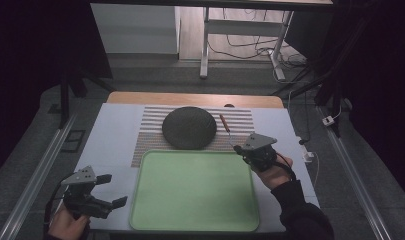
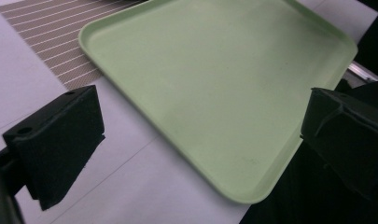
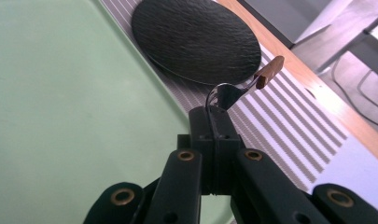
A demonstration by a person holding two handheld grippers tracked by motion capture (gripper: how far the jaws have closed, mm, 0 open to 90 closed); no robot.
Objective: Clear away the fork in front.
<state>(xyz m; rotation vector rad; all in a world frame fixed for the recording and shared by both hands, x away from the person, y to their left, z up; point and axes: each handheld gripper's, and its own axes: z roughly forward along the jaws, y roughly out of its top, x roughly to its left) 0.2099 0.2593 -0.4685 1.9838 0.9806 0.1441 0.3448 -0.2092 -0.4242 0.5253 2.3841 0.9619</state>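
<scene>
The left gripper (image 1: 107, 190) hovers at the surface's near left corner, jaws wide and holding nothing, beside the pale green rectangular plastic tray (image 1: 155, 210). Beyond lies the round black textured plate (image 1: 189, 127). The right gripper (image 1: 238, 148) has its jaws clamped on the bowl of a small metal spoon with a wooden handle (image 3: 269, 71), raised over the striped placemat (image 3: 289, 135). The spoon looks light, stiff and slippery at the bowl; the handle would likely give a surer hold.

A lab: floor rails (image 1: 37, 165), loose cables (image 1: 250, 50), bare desk frame (image 1: 206, 45)
</scene>
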